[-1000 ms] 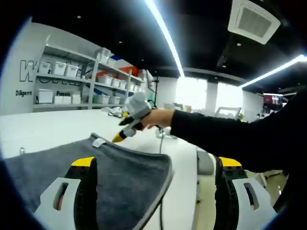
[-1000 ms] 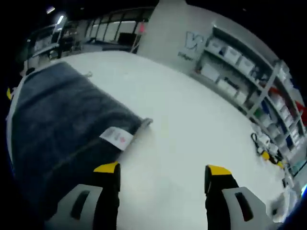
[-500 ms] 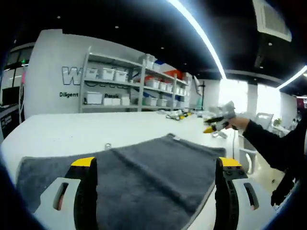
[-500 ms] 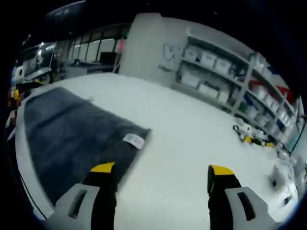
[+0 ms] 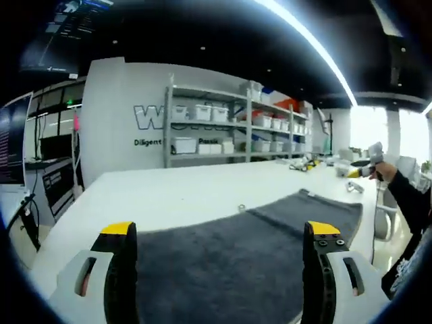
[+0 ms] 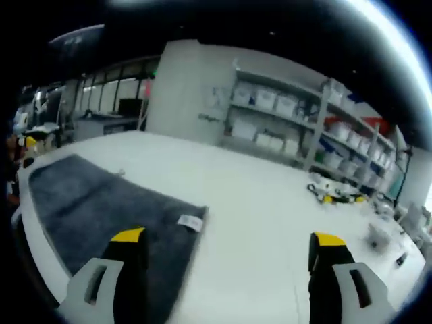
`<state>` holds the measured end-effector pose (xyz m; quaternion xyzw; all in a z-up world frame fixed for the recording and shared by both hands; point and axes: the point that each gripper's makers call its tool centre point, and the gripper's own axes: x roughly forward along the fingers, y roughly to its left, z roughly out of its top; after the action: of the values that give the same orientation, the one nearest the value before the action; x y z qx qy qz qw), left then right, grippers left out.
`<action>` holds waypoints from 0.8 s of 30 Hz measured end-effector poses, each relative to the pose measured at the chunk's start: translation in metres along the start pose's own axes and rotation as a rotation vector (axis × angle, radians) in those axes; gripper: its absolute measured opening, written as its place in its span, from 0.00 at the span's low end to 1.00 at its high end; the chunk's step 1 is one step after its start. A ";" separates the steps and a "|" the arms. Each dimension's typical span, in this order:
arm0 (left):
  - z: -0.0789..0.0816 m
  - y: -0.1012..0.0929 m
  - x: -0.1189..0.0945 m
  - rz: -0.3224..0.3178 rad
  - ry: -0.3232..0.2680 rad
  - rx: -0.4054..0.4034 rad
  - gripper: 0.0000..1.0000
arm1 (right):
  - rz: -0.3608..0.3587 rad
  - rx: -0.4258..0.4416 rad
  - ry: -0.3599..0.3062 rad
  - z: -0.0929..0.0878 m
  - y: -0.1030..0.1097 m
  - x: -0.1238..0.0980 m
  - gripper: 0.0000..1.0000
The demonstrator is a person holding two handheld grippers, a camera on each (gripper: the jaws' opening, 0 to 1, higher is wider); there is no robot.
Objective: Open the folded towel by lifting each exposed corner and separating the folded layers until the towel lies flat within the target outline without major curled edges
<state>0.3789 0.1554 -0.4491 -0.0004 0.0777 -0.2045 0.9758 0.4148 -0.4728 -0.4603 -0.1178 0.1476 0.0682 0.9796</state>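
Note:
A dark grey towel point(image 5: 229, 250) lies spread on the white table point(image 5: 162, 192), reaching from under my left gripper point(image 5: 219, 233) toward the far right. My left gripper is open above it, jaws wide apart with nothing between them. In the right gripper view the same towel point(image 6: 101, 209) lies at the left with a white label point(image 6: 190, 221) at its near corner. My right gripper point(image 6: 229, 237) is open over bare table beside that corner. It also appears small at the far right of the left gripper view as the right gripper point(image 5: 368, 165), held by a dark-sleeved arm point(image 5: 408, 199).
Metal shelves point(image 5: 223, 128) with white bins line the back wall. Small tools with yellow parts point(image 6: 334, 196) lie on the table's far side. Screens and desks point(image 5: 40, 169) stand at the left. White table point(image 6: 256, 202) stretches wide to the right of the towel.
Both views have swung and pulled back from the towel. The right gripper has drawn away from the labelled corner, farther off in the left gripper view. The towel lies as before.

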 end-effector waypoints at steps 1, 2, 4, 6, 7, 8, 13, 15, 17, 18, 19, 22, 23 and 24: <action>0.001 0.006 -0.003 0.012 0.001 0.011 1.00 | 0.002 0.003 -0.004 0.002 0.003 -0.004 1.00; 0.002 0.009 -0.004 0.019 -0.004 0.017 1.00 | 0.009 0.006 -0.008 0.004 0.007 -0.007 1.00; 0.002 0.014 -0.005 0.018 -0.001 0.022 1.00 | 0.014 0.009 -0.020 0.009 0.010 -0.013 1.00; 0.002 0.019 -0.006 0.020 0.006 0.018 1.00 | 0.013 0.032 -0.041 0.013 0.014 -0.021 1.00; 0.003 0.021 -0.007 0.021 0.007 0.021 1.00 | 0.019 0.043 -0.055 0.016 0.016 -0.025 1.00; 0.004 0.023 -0.009 0.016 0.007 0.026 1.00 | 0.023 0.056 -0.069 0.018 0.019 -0.028 1.00; 0.021 0.038 -0.020 0.053 -0.063 0.099 0.99 | 0.049 0.077 -0.090 0.016 0.044 -0.039 1.00; 0.014 0.045 -0.026 0.052 -0.034 0.054 1.00 | 0.052 0.071 -0.112 0.017 0.055 -0.041 1.00; 0.009 0.050 -0.030 0.057 -0.014 0.044 1.00 | 0.077 0.090 -0.105 0.015 0.068 -0.041 1.00; 0.005 0.054 -0.034 0.071 0.011 0.044 1.00 | 0.098 0.092 -0.094 0.013 0.076 -0.041 1.00; 0.004 0.055 -0.035 0.070 0.019 0.046 1.00 | 0.104 0.093 -0.090 0.013 0.081 -0.041 1.00; 0.000 0.061 -0.038 0.078 0.039 0.033 1.00 | 0.120 0.076 -0.078 0.012 0.091 -0.040 1.00; -0.002 0.062 -0.038 0.075 0.047 0.036 1.00 | 0.124 0.072 -0.074 0.012 0.092 -0.039 1.00; -0.003 0.063 -0.038 0.072 0.052 0.039 1.00 | 0.125 0.071 -0.072 0.012 0.093 -0.037 1.00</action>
<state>0.3697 0.2282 -0.4485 0.0269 0.0992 -0.1710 0.9799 0.3671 -0.3839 -0.4570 -0.0708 0.1214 0.1279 0.9818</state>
